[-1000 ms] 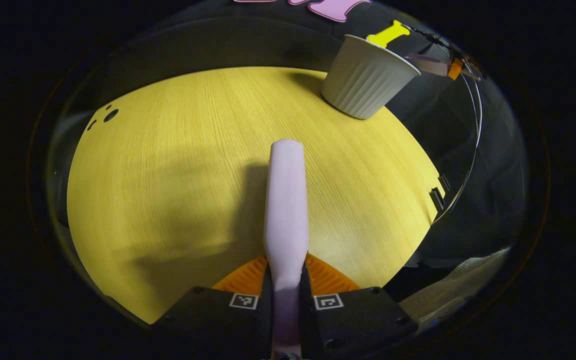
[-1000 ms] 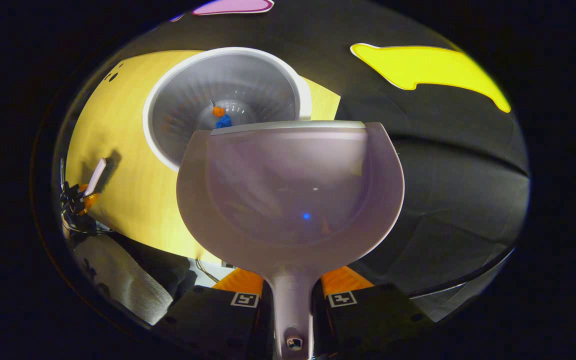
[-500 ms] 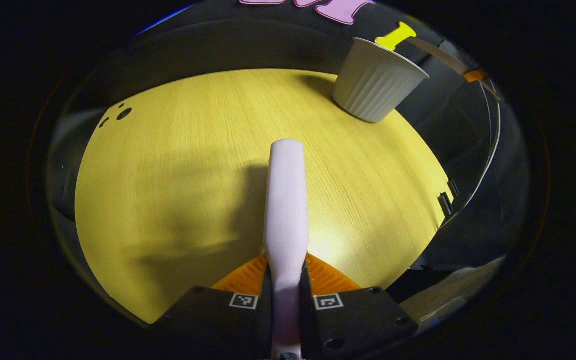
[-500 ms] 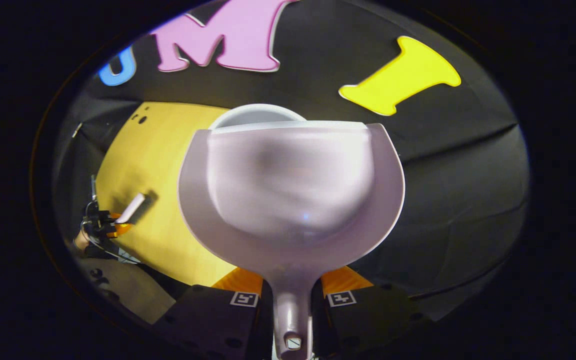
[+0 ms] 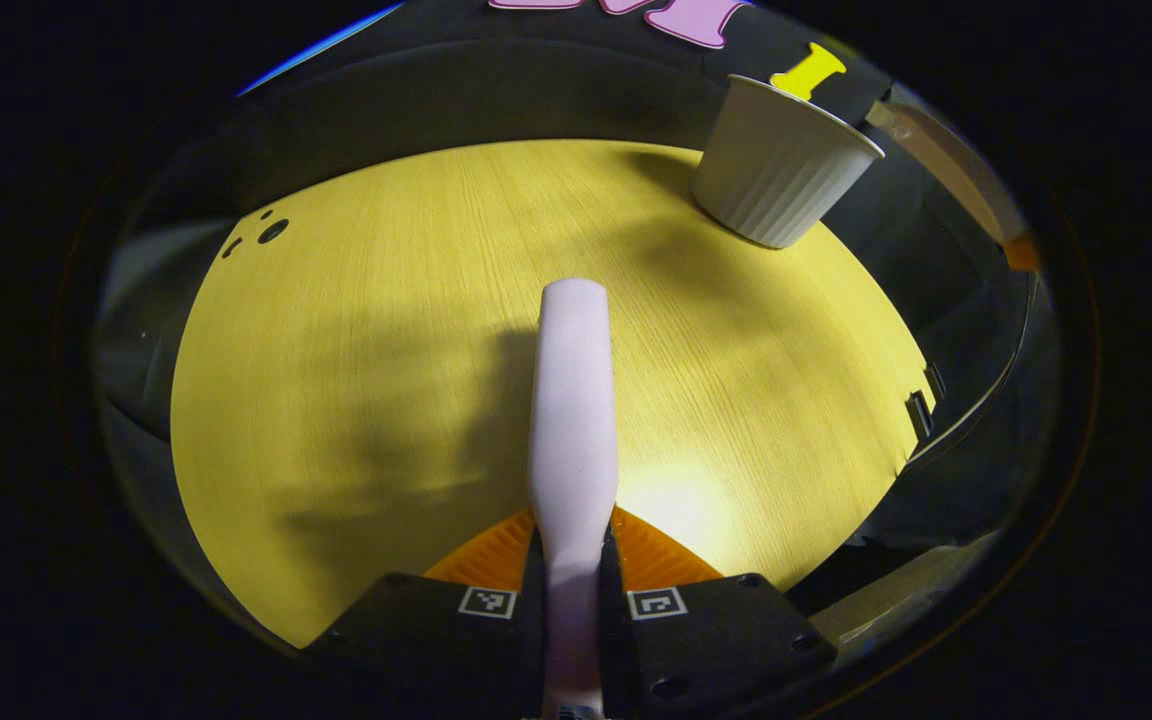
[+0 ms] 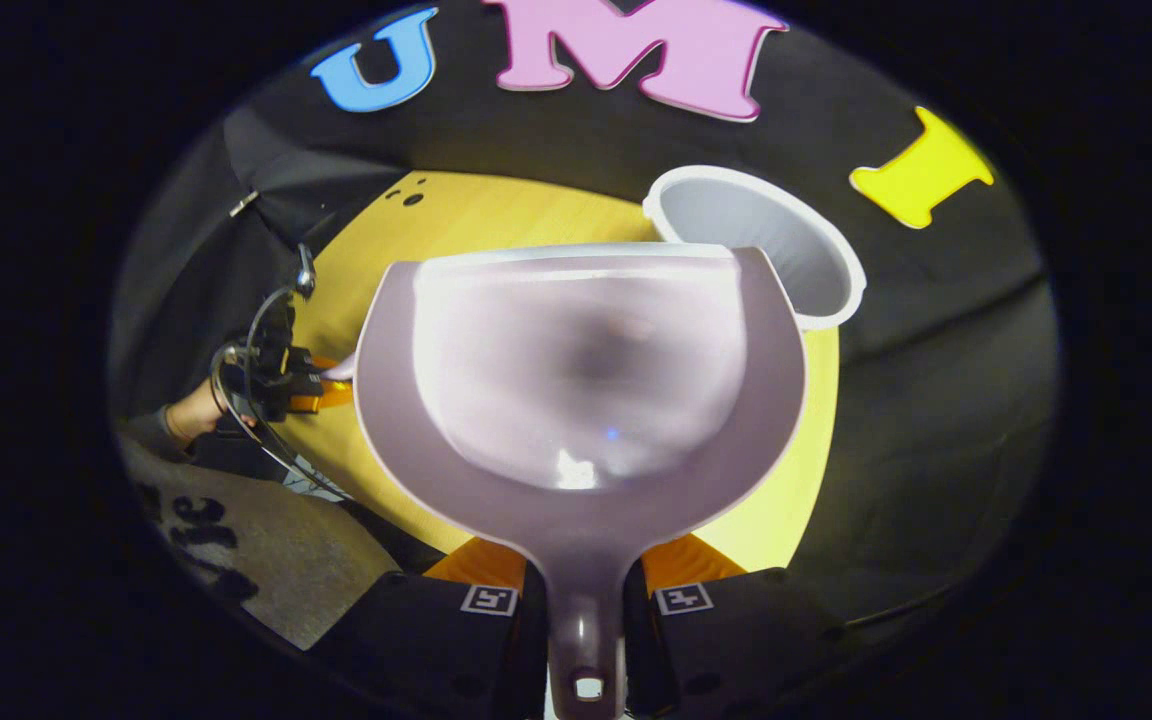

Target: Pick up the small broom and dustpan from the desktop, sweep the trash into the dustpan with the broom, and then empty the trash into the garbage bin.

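In the left gripper view my left gripper [image 5: 572,575] is shut on the pale lilac broom handle [image 5: 571,400], which sticks out forward over the yellow wooden desktop [image 5: 366,350]. The white ribbed garbage bin [image 5: 781,165] stands at the far right of the desk. In the right gripper view my right gripper [image 6: 584,620] is shut on the handle of the lilac dustpan [image 6: 581,400]. The pan looks bare inside and is held level above the desk. The garbage bin [image 6: 776,245] sits beyond its upper right edge. The left gripper [image 6: 286,385] and a hand appear at the left.
The desktop [image 6: 476,220] ends at the black booth cloth behind the bin. Small dark holes [image 5: 271,230] mark the desk's far left corner. A grey sleeve [image 6: 266,560] lies at the lower left of the right gripper view.
The right gripper has tipped the dustpan back up and drawn it away from over the bin, which now sits to its upper right. The left gripper shifted slightly, still holding the broom.
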